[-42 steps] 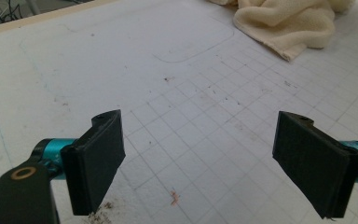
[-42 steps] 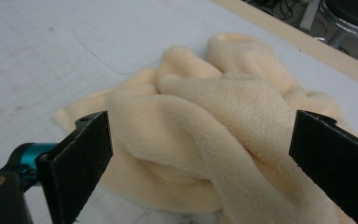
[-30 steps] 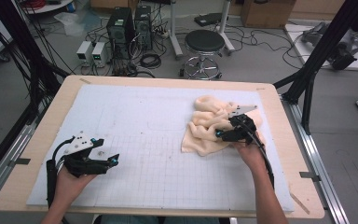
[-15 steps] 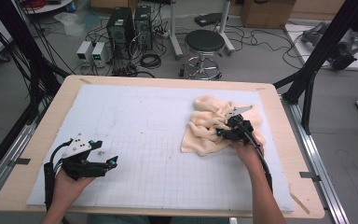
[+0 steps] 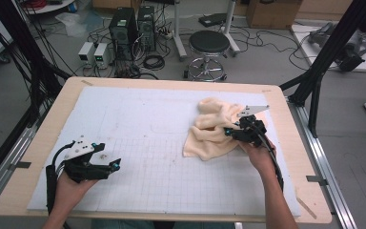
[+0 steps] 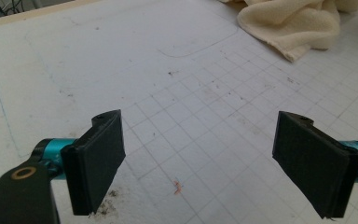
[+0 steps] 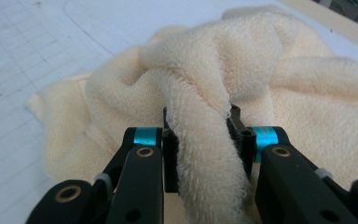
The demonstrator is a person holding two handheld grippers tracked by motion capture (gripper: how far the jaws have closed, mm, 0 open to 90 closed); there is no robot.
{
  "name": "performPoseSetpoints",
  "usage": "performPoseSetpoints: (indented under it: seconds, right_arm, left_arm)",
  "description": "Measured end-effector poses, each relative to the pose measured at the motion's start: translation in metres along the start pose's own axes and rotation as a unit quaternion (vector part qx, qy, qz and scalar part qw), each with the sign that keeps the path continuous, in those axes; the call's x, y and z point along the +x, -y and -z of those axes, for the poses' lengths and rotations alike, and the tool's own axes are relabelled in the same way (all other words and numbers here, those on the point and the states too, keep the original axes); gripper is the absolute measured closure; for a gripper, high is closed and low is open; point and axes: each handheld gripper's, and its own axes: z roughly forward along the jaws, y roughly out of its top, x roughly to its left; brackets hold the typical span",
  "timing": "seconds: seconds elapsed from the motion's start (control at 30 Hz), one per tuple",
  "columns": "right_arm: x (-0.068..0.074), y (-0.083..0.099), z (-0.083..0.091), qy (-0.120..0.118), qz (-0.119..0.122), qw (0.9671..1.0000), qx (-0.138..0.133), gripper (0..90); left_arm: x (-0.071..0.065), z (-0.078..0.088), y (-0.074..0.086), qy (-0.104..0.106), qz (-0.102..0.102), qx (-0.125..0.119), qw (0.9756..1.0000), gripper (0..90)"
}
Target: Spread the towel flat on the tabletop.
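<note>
A cream terry towel [image 5: 208,134] lies crumpled on the right half of the white gridded mat [image 5: 143,119]. My right gripper [image 5: 232,132] sits at its right side. Its jaws have just been closing and now pinch a thick fold of the towel [image 7: 242,56], which bulges up between the pads of the right gripper [image 7: 203,149]. My left gripper [image 5: 110,167] rests low over the mat at the front left, well away from the cloth. In the left gripper view, the left gripper [image 6: 200,158] stands open over bare mat with the towel [image 6: 298,18] far off.
The mat lies on a wooden table [image 5: 290,157] whose edges frame it. Behind the table a stool [image 5: 208,45], computer boxes [image 5: 131,24] and cables stand on the floor. Black frame posts [image 5: 321,67] rise at the right.
My right gripper has closed on a fold of the towel and risen a little, drawing the cloth up with it. The left hand has stayed where it was.
</note>
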Motion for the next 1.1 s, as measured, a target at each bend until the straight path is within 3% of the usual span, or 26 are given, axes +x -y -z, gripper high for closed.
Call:
performPoseSetpoints:
  seconds: [0.2,0.27,0.43,0.77,0.93,1.1]
  right_arm:
    - [0.018,-0.020,0.003,-0.020,0.026,0.9994,-0.001,72.4]
    - [0.030,-0.031,0.000,-0.033,0.047,0.9984,0.000,72.4]
    - [0.049,-0.047,-0.004,-0.054,0.070,0.9960,-0.012,72.1]
    - [0.068,-0.073,-0.003,-0.091,0.080,0.9922,-0.029,72.1]
    - [0.080,-0.093,0.004,-0.114,0.092,0.9882,-0.046,72.1]
    - [0.102,-0.115,0.008,-0.139,0.112,0.9822,-0.059,72.0]
  left_arm:
    - [-0.001,0.002,0.001,-0.001,0.002,-0.005,1.0000,17.0]
    - [0.000,0.003,0.001,-0.004,0.004,-0.006,1.0000,16.9]
    - [-0.001,0.003,0.001,0.001,0.007,-0.006,1.0000,17.0]
    - [0.000,0.004,0.000,0.002,0.004,-0.010,0.9999,17.0]
    - [0.000,0.006,-0.001,0.000,0.005,-0.016,0.9999,17.0]
    - [-0.002,0.009,-0.002,0.002,0.003,-0.024,0.9997,17.4]
